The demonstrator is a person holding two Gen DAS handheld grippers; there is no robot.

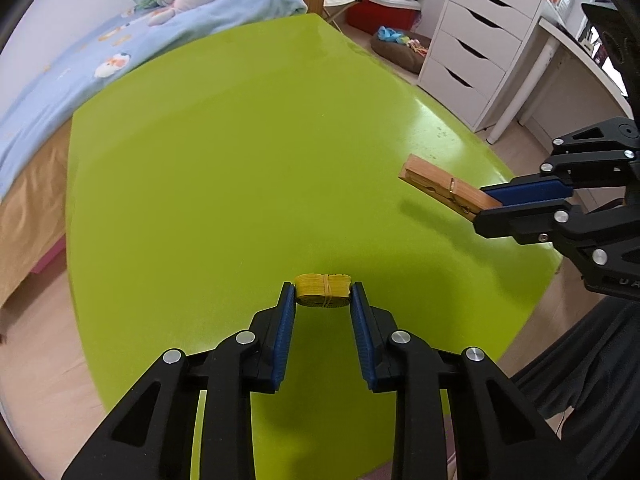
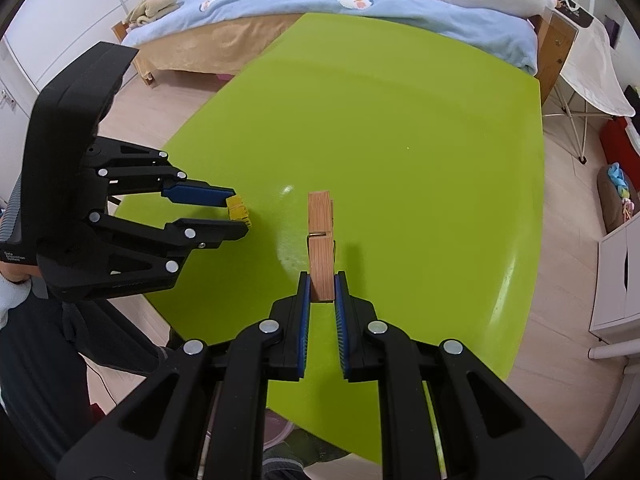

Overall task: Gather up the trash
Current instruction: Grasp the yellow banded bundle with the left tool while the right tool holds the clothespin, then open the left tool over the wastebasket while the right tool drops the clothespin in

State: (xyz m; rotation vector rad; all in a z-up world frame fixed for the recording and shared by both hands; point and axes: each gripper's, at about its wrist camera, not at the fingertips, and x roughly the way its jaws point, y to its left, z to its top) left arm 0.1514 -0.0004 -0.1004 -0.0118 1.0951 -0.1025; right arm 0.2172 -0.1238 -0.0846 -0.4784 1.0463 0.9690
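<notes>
Left wrist view shows the left gripper [image 1: 323, 295] squeezing a small yellow bundle [image 1: 323, 291] with a thin band around it. Its two blue pads [image 1: 285, 336] press the bundle from both sides. The bundle sits at 6 o'clock, just above the green table [image 1: 240, 160]. At 3 o'clock, the right gripper [image 1: 490, 201] pinches a wooden clothespin [image 1: 444, 188], held up over the table with its shadow below.

Right wrist view shows the clothespin [image 2: 321, 240] clamped between the right gripper's [image 2: 322, 286] pads, pointing toward 12 o'clock. The left gripper [image 2: 240, 216] with the bundle [image 2: 238, 210] is at 9 o'clock. A bed [image 2: 320, 4] lies behind the table [image 2: 400, 120], at 12 o'clock.
</notes>
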